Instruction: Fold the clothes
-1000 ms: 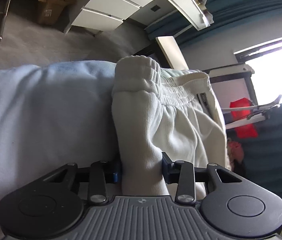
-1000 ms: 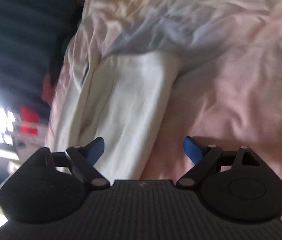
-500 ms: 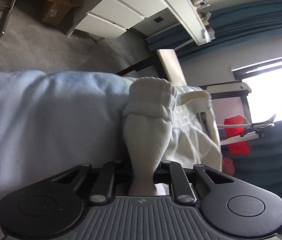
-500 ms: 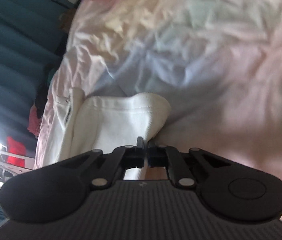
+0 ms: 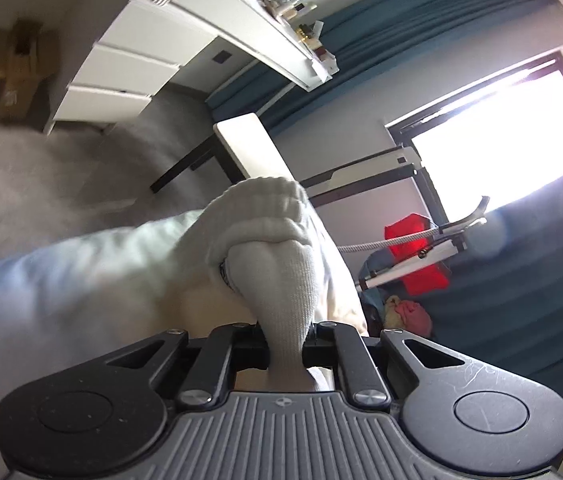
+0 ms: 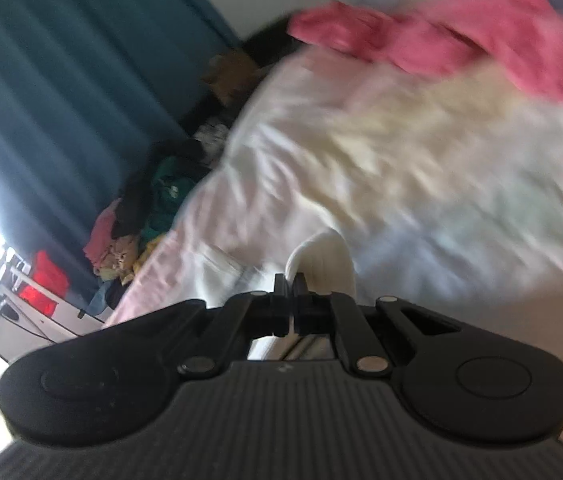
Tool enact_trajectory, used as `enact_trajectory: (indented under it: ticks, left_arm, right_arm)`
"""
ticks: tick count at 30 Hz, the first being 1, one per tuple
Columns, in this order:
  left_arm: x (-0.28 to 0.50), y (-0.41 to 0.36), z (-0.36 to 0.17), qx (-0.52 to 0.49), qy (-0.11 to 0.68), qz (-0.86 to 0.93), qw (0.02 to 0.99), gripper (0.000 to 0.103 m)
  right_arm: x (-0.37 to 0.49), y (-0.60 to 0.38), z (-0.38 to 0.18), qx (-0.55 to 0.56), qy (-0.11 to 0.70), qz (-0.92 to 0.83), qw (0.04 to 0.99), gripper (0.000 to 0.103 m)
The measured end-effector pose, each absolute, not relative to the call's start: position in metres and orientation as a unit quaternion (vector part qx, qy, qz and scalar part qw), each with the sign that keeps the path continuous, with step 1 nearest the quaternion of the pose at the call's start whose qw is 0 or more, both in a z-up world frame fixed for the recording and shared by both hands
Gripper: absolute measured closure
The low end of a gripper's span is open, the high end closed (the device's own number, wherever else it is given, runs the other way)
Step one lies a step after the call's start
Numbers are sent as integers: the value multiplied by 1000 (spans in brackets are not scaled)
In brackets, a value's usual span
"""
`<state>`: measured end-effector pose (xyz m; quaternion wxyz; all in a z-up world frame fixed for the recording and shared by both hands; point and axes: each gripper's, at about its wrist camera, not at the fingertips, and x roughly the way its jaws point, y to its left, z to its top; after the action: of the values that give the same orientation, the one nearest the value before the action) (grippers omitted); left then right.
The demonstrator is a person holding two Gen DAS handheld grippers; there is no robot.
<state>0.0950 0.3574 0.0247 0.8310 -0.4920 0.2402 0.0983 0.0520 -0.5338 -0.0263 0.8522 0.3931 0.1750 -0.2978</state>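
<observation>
Item: cream ribbed-knit garment (image 5: 277, 264) with elastic waistband, centre of the left wrist view, bunched and raised off the bed. Left claw (image 5: 286, 344): closed tight on a gathered neck of the knit just below the waistband; cloth fills the gap between the jaws. Right claw (image 6: 290, 300): closed to a thin slit on a white fabric edge (image 6: 321, 256) at centre frame, apparently another part of the same garment, though blur prevents certainty. Surface: bed (image 6: 421, 152) with pale rumpled bedding, centre and right of the right wrist view; pink cloth (image 6: 441, 40) at upper right; mixed clothes pile (image 6: 141, 216) at left against teal curtain. Background, left wrist view: white drawer unit (image 5: 121, 68) upper left, bright window (image 5: 501, 140) right, red object (image 5: 417, 256) right of centre. Step, as judged: garment held at two points and carried, either lifted to spread out or drawn over into a fold; the views fit both. Next move calls for both grips kept firm, the cloth kept taut between them, and the edges brought level over the bedding.
</observation>
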Motion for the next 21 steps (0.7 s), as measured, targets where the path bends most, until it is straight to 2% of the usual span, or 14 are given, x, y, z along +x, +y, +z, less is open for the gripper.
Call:
enact_trajectory:
  ticks: [3,8,12,15,20,21]
  left_arm:
    - [153,347,33,-491,246,113,828,91]
    - [269,328,13,-473,278,135,825,91]
    - [351,312,-24,-442,313,157,826,91]
    - [379,303,-37,-422,327,166,829,90]
    - [413,288,-52,-389,347,177,835,88]
    - [420,286,-55,-383,350,179,836,85]
  right_arm:
    - [116,-533,-5,358,167,-296,870,98]
    - [235,-538,-12,317,190,-323,871,98]
    - [320,-543,-51,278,218,-345,870,98]
    - [368,-542,-86,248,233,-349,873,98]
    - [401,-552,-135,237,269,-352,865,97]
    - [402,-554,-140,240,269,-349,865,97]
